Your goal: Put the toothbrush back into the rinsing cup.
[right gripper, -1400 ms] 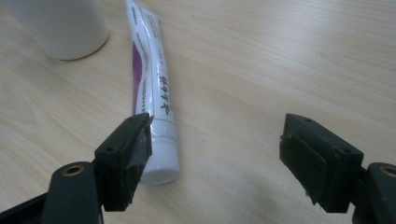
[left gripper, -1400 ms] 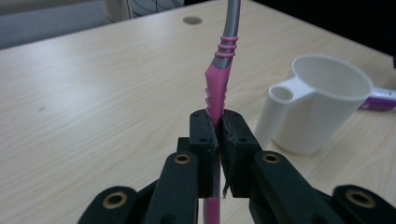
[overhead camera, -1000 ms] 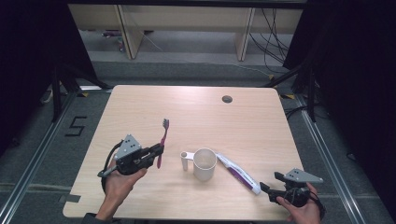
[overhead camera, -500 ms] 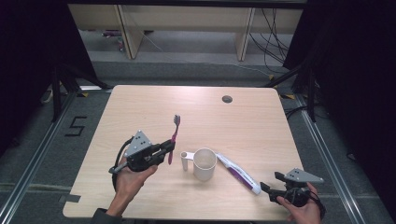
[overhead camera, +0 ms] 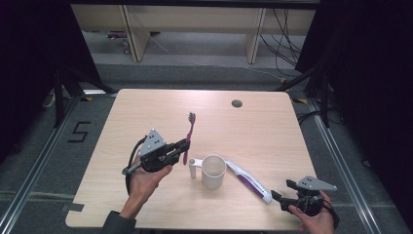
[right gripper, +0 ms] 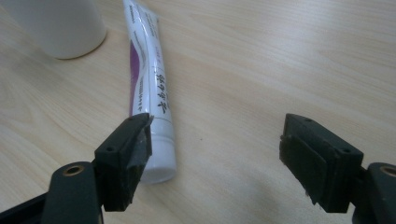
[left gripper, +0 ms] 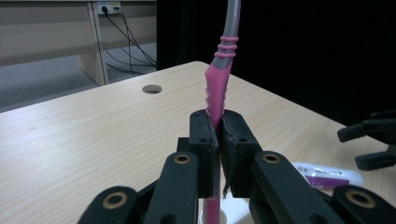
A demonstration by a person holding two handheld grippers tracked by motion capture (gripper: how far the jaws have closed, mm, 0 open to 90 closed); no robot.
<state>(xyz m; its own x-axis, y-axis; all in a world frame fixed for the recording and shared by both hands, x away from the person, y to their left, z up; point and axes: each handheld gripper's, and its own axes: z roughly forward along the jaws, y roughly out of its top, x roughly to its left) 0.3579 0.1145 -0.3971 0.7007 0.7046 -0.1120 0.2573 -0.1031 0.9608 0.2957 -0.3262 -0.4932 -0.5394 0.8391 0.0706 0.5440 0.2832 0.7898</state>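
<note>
While the left tongs [left gripper: 219, 140] stay out of contact with the worktop [overhead camera: 272, 141], they are clenched on the pink handle of a toothbrush [overhead camera: 187, 136], pads pressed tight either side of it in the left gripper view. Brush is lifted clear of the worktop, bristle head pointing away from the person, tilted slightly. Left hand [overhead camera: 146, 178] holds that gripper just left of a white mug [overhead camera: 213, 171]; mug stands upright near the worktop's front middle, handle toward the left tongs. Right tongs [right gripper: 215, 158] released, jaws wide apart, nothing between the pads. One jaw sits just beside the cap end of a toothpaste tube [right gripper: 149, 93], cannot tell if it touches. Tube is white with purple print, lies flat on the worktop, running diagonally from beside the mug toward the right tongs. Right hand [overhead camera: 314, 219] low at the front right corner of the worktop. Round cable hole [overhead camera: 236, 103] near the far edge, well apart from everything.
</note>
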